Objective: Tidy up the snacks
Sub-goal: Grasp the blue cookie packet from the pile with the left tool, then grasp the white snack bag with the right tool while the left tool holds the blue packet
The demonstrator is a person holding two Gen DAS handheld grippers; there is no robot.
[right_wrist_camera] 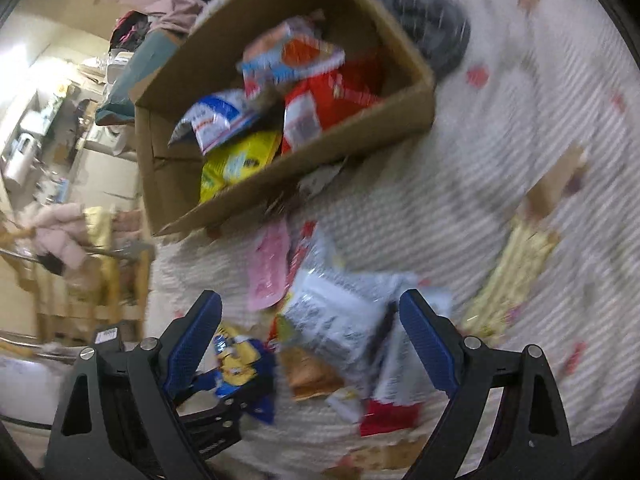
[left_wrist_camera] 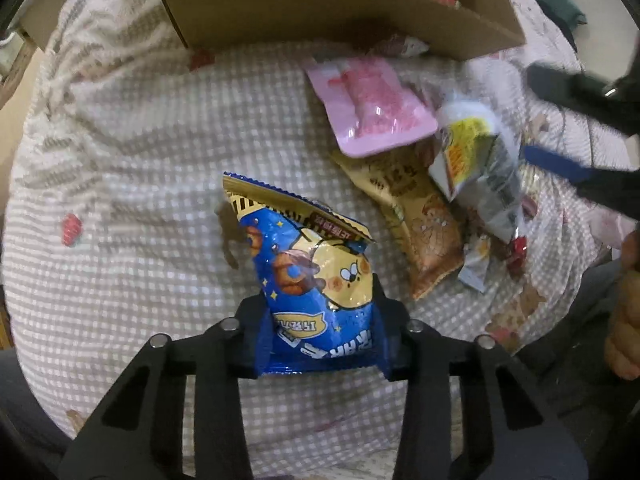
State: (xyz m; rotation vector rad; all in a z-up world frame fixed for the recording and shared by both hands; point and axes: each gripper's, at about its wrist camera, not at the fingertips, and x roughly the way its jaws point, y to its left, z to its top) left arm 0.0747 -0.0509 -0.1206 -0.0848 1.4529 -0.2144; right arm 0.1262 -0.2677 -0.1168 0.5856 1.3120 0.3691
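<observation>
Blue snack bag (left_wrist_camera: 316, 280): clamped at its lower end by the left claw (left_wrist_camera: 320, 336), top edge standing up off the checked bedcover (left_wrist_camera: 140, 160), presumably for transfer to the cardboard box (left_wrist_camera: 340, 12).
Left claw: pointed steeply down.
Right claw (right_wrist_camera: 310, 344): spread wide, nothing gripped, angled down over the white packet (right_wrist_camera: 336, 316) in the loose pile.

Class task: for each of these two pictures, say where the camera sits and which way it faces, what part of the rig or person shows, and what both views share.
Left wrist: on the left hand-held gripper, facing steeply down at the checked blanket; its fingers pinch a blue snack bag; the right hand-held gripper intrudes at the right edge.
Right wrist: on the right hand-held gripper, jaws open, tilted down over the snack pile toward the cardboard box.
Shared: box, pink packet, blue bag, blanket.
</observation>
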